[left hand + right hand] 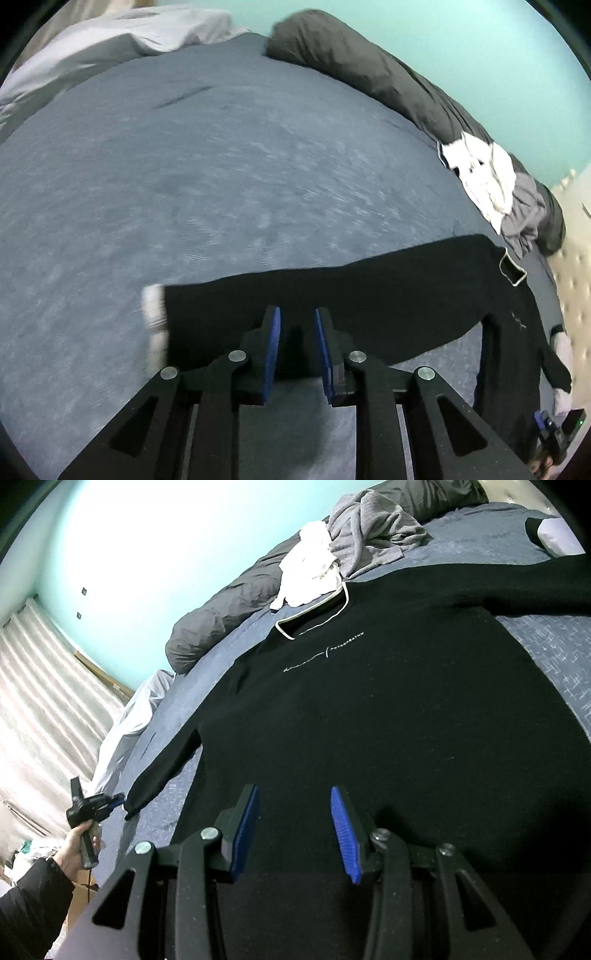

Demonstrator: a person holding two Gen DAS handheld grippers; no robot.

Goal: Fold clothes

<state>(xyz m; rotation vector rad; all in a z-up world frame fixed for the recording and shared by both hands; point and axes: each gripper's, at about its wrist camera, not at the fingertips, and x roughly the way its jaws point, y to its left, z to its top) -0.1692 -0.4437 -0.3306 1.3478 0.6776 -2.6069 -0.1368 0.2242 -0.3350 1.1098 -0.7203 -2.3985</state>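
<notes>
Black tongs [294, 808], blue ribbed pads [343, 830], silver pivot screws, black sleeve [29, 897]

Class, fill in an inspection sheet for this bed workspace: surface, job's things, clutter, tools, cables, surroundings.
Surface: blue bedspread, mostly bare.
Job's things: black sweatshirt spread flat, front up, sleeves out sideways; white-cuffed sleeve lies under the left tool.
Clutter: white garment and grey garment heaped beyond the collar; dark duvet roll; pale pillow.
Tools: left tool open above the sleeve, gripping nothing; right tool open over the hem.
Cables: nothing seen.
Surroundings: teal wall, striped curtain.
</notes>
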